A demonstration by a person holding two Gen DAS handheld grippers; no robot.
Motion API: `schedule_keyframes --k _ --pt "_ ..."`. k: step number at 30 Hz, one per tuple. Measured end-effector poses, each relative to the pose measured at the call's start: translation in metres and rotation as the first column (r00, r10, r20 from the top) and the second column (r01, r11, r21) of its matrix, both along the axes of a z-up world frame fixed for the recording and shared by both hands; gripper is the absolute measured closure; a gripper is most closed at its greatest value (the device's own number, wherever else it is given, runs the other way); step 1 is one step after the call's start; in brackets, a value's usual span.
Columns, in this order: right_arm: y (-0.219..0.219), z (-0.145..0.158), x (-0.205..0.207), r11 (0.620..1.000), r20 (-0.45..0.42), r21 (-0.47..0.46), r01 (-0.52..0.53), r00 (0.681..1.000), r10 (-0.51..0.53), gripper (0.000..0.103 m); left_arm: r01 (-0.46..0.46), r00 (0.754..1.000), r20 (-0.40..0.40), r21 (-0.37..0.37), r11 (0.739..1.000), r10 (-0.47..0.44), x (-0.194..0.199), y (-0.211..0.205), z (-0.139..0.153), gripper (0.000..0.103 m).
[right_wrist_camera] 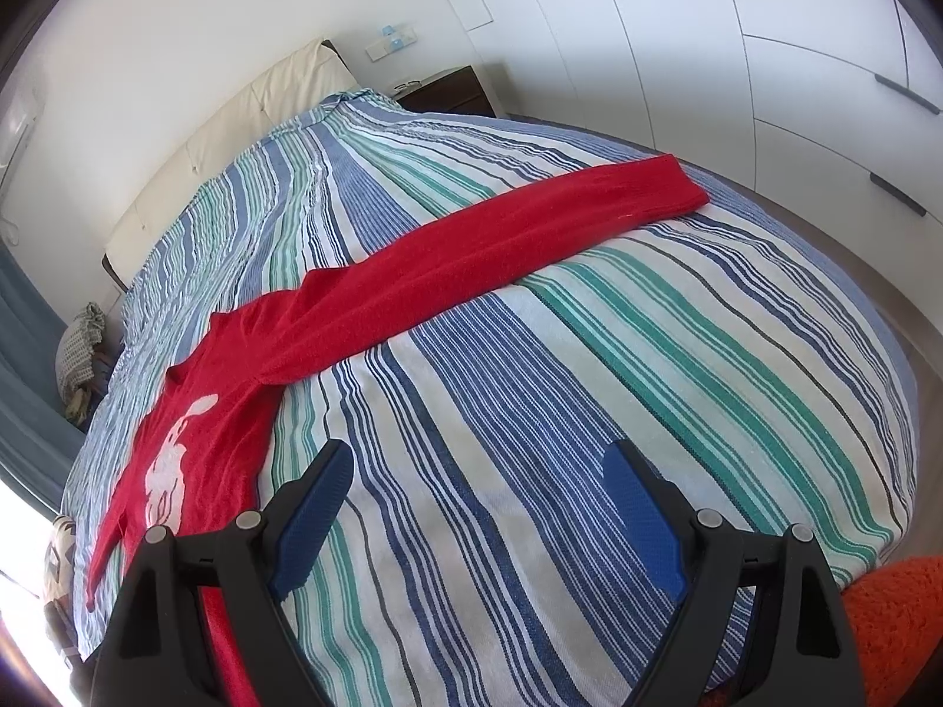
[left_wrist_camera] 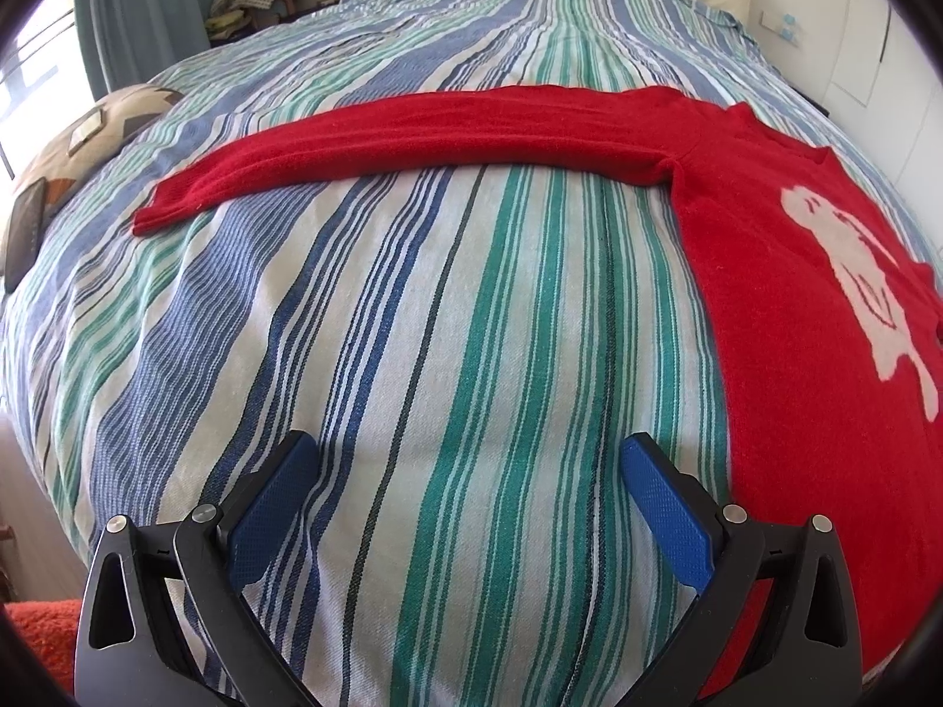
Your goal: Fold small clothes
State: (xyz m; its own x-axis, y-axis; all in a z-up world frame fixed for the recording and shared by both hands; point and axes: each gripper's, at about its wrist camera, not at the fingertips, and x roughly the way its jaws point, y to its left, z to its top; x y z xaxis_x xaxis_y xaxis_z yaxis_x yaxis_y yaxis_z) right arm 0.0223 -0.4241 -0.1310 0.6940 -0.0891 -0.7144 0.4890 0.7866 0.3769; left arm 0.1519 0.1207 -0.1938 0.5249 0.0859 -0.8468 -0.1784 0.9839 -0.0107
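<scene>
A red long-sleeved sweater with a white figure on its chest lies flat on the striped bedspread. In the left wrist view its body is at the right and one sleeve stretches left across the bed. In the right wrist view the sweater body is at the lower left and the other sleeve runs up to the right. My left gripper is open and empty over bare bedspread, left of the sweater's body. My right gripper is open and empty over bare bedspread, right of the body.
A patterned cushion and a dark flat device lie at the bed's left edge. A cream headboard, a dark nightstand and white wardrobe doors surround the bed. An orange fuzzy item sits at the near corner.
</scene>
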Motion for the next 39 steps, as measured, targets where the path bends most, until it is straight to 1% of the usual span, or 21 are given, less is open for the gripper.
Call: schedule_keyframes --k 4,7,8,11,13,15,17,19,21,23,25,27,29,31,32,33,34,35,36,37,39 --pt "-0.004 0.000 -0.001 1.000 0.008 0.018 0.011 1.000 -0.011 0.017 -0.012 1.000 -0.016 -0.039 0.999 0.012 -0.005 0.005 0.015 0.001" --pt "-0.008 0.003 -0.003 0.999 0.024 0.026 0.025 0.999 -0.026 0.017 -0.020 0.999 0.029 -0.091 0.996 0.022 -0.016 0.010 0.036 0.001" --pt "-0.013 0.008 -0.005 0.999 0.046 0.041 0.035 0.998 -0.037 0.017 -0.021 0.998 0.053 -0.105 0.994 0.027 -0.021 0.012 0.043 0.001" --pt "-0.047 0.034 -0.014 0.992 0.156 0.098 0.082 0.983 -0.097 0.017 -0.036 0.993 0.110 -0.110 0.993 0.048 -0.035 0.022 0.054 0.001" --pt "-0.078 0.048 -0.015 0.985 0.198 0.130 0.114 0.970 -0.139 0.017 -0.060 0.991 0.110 -0.096 0.994 0.070 -0.039 0.029 0.052 0.001" --pt "-0.111 0.051 -0.014 0.966 0.215 0.219 0.134 0.960 -0.181 0.017 -0.091 0.990 0.100 -0.112 0.990 0.103 -0.035 0.036 0.048 0.001" --pt "-0.138 0.041 -0.010 0.928 0.211 0.346 0.139 0.952 -0.221 0.017 -0.127 0.985 0.104 -0.137 0.982 0.141 -0.032 0.043 0.044 0.001" --pt "-0.158 0.022 -0.004 0.879 0.194 0.457 0.138 0.949 -0.250 0.017 -0.152 0.981 0.096 -0.149 0.977 0.167 -0.031 0.043 0.040 0.001" --pt "-0.172 0.004 0.004 0.832 0.184 0.538 0.138 0.944 -0.275 0.018 -0.159 0.982 0.081 -0.155 0.975 0.173 -0.029 0.044 0.035 0.001" --pt "-0.181 -0.011 0.016 0.803 0.174 0.581 0.136 0.943 -0.285 0.020 -0.161 0.983 0.067 -0.141 0.977 0.172 -0.028 0.042 0.031 0.001" --pt "-0.187 -0.023 0.030 0.790 0.152 0.596 0.141 0.947 -0.284 0.022 -0.164 0.983 0.057 -0.126 0.978 0.172 -0.027 0.041 0.029 0.001" --pt "-0.192 -0.032 0.042 0.801 0.113 0.567 0.193 0.945 -0.308 0.025 -0.175 0.982 0.047 -0.123 0.977 0.182 -0.027 0.042 0.026 0.001" --pt "-0.197 -0.038 0.052 0.805 0.111 0.550 0.220 0.937 -0.332 0.026 -0.193 0.980 0.032 -0.130 0.973 0.198 -0.027 0.045 0.022 0.001" --pt "-0.200 -0.042 0.065 0.818 0.100 0.528 0.228 0.940 -0.327 0.028 -0.212 0.976 0.012 -0.137 0.968 0.215 -0.026 0.048 0.017 0.001" --pt "-0.202 -0.043 0.073 0.825 0.093 0.520 0.220 0.946 -0.311 0.033 -0.219 0.975 0.003 -0.139 0.966 0.222 -0.025 0.049 0.015 0.001" --pt "-0.202 -0.044 0.081 0.839 0.081 0.505 0.204 0.956 -0.281 0.056 -0.226 0.974 -0.004 -0.139 0.964 0.227 -0.024 0.050 0.013 0.001" --pt "-0.202 -0.045 0.087 0.854 0.044 0.479 0.202 0.966 -0.253 0.100 -0.229 0.973 -0.007 -0.137 0.964 0.230 -0.023 0.049 0.012 0.001" --pt "-0.203 -0.043 0.091 0.868 0.007 0.447 0.217 0.969 -0.247 0.099 -0.230 0.973 -0.005 -0.136 0.964 0.231 -0.023 0.049 0.012 0.001" --pt "-0.201 -0.035 0.091 0.883 0.010 0.410 0.228 0.967 -0.254 0.099 -0.227 0.974 -0.002 -0.138 0.964 0.228 -0.023 0.048 0.013 0.001" --pt "-0.198 -0.022 0.090 0.906 0.030 0.359 0.226 0.967 -0.253 0.099 -0.222 0.974 0.002 -0.144 0.964 0.225 -0.024 0.048 0.014 0.001" --pt "-0.183 0.014 0.098 0.958 0.068 0.227 0.177 0.978 -0.197 0.099 -0.212 0.976 0.009 -0.155 0.965 0.216 -0.025 0.047 0.015 0.001"
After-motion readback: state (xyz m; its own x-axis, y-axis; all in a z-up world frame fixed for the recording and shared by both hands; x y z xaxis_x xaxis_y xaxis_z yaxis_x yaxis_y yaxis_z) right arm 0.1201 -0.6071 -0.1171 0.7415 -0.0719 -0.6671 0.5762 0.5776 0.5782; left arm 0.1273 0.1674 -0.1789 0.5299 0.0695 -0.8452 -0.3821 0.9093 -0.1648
